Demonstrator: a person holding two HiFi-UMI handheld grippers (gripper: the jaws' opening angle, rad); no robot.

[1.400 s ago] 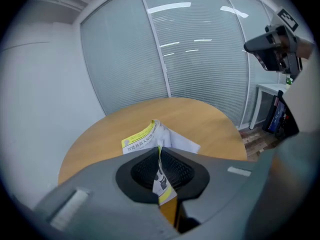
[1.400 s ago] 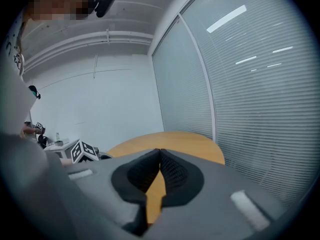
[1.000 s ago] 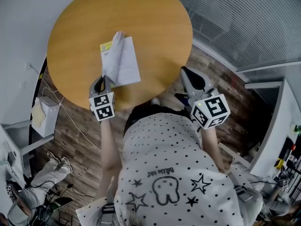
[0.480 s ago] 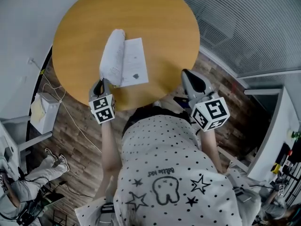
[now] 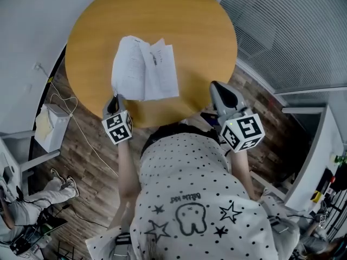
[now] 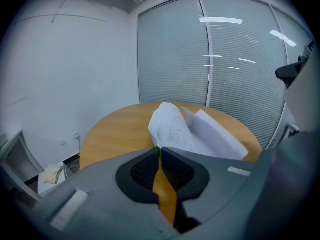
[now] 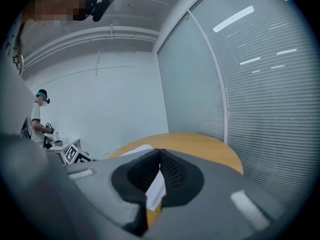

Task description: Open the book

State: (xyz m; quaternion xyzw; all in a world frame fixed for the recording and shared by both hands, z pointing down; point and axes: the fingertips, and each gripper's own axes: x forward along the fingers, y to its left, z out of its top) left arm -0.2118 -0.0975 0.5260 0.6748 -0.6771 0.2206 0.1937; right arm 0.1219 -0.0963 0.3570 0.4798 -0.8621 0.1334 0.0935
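Thin white-paged book (image 5: 145, 69) open on round orange wooden table (image 5: 179, 15), just ahead of left gripper (image 5: 114, 99), left leaf curled upward, its near edge pinched in that gripper's closed jaws, right gripper (image 5: 217, 86) at table rim, well apart from book, jaws together, empty
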